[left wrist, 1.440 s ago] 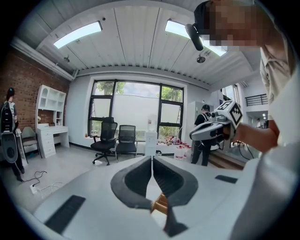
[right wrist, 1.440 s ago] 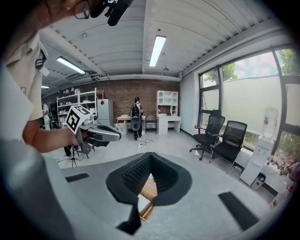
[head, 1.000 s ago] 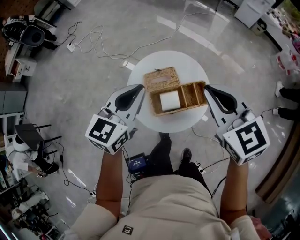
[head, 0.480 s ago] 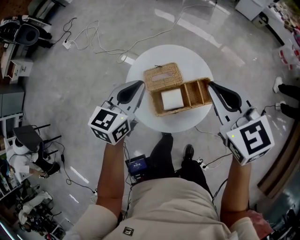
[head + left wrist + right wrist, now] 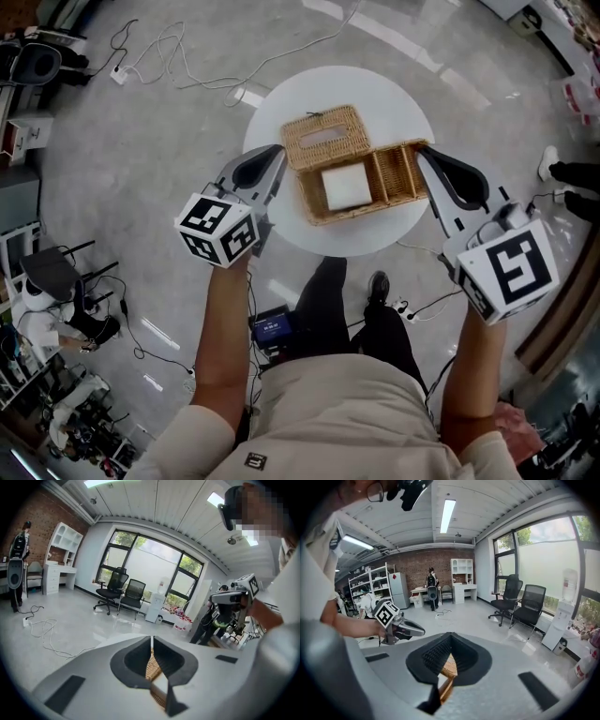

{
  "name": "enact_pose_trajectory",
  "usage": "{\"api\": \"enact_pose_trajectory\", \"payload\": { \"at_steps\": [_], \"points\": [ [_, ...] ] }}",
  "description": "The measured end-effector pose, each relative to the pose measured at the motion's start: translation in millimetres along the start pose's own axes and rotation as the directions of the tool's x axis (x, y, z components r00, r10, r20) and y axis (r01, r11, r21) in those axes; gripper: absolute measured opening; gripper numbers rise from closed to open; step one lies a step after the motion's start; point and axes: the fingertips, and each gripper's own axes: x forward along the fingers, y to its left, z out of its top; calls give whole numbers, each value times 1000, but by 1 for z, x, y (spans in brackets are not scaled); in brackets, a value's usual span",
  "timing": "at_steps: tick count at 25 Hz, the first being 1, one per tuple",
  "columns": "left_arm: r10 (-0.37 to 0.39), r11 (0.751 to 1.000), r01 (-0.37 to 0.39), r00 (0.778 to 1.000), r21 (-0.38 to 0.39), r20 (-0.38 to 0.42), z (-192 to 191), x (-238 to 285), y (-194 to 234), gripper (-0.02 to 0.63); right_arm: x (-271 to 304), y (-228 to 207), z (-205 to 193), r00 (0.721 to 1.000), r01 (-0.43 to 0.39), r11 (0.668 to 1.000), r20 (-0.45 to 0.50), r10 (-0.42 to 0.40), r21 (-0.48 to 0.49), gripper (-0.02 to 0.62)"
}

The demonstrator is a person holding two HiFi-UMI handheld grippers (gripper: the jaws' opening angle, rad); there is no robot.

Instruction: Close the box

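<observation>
Top middle, on the tabletop [image 5: 405,108]: box [image 5: 375,183] open, lid [image 5: 325,138] lying back.
My left tool [image 5: 275,152]: shut, empty.
My right tool [image 5: 424,153]: shut, empty.
Left to do: all of it.

left gripper [image 5: 277,151] held forward, tilted down, jaws together; right gripper [image 5: 421,150] likewise, jaws apparently closed

No text, label or number can be read

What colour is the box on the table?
The box is tan wicker; head view shows it best.
</observation>
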Motion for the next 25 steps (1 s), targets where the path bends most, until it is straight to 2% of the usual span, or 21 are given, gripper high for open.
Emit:
{"api": "enact_pose_trajectory", "payload": {
  "at_steps": [13, 25],
  "points": [
    [6, 993, -11, 999, -116, -47, -50, 29, 40, 12, 33, -7, -26, 999, -13, 1000, -38, 14, 25, -8],
    [33, 966, -50, 997, -253, -69, -91, 44, 70, 14, 52, -10, -41, 998, -24, 999, -63, 27, 48, -8]
  ]
}}
